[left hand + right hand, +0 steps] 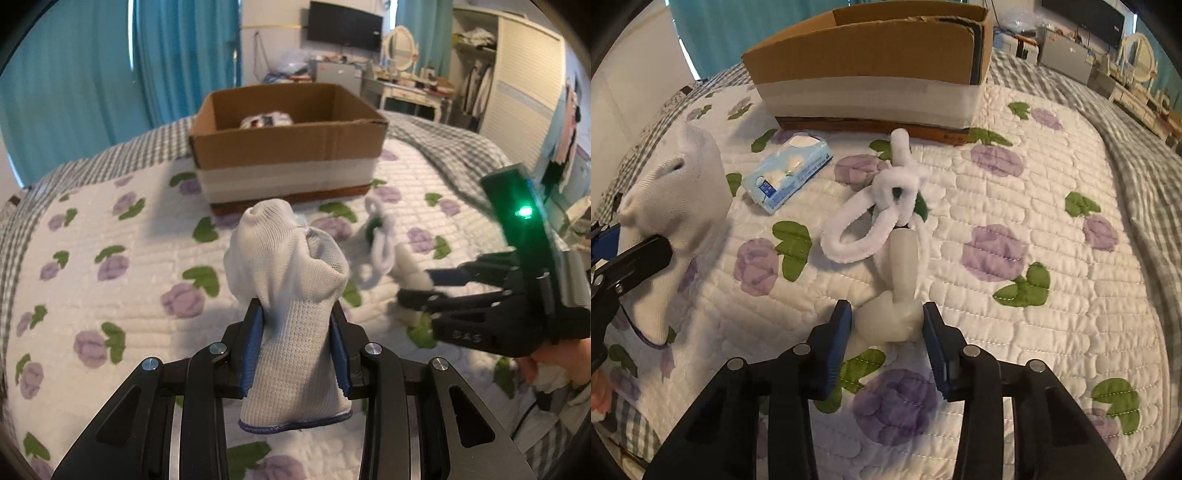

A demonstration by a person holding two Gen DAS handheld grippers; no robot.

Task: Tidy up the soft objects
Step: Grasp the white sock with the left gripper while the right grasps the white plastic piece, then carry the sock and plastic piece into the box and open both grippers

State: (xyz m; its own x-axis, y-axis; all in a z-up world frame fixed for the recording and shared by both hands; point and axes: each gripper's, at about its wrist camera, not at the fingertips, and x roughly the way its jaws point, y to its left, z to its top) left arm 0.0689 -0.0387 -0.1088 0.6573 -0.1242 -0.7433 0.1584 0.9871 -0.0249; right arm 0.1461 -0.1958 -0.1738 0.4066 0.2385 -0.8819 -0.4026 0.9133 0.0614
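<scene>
My left gripper (297, 343) is shut on a white knit glove (291, 280) with a blue cuff and holds it upright above the quilt; the glove also shows at the left of the right wrist view (676, 206). My right gripper (886, 332) has its pads around a whitish soft plastic piece (897, 291) lying on the quilt; it shows at the right of the left wrist view (424, 288). A white fuzzy looped toy (871, 218) lies just beyond that piece. An open cardboard box (291, 147) stands farther back on the bed with soft items inside.
A blue tissue pack (786, 173) lies on the quilt between the glove and the box. The flowered quilt (1015, 206) covers the bed, with a grey checked blanket (1137, 122) at the right. Curtains, a dresser and a wardrobe stand beyond the bed.
</scene>
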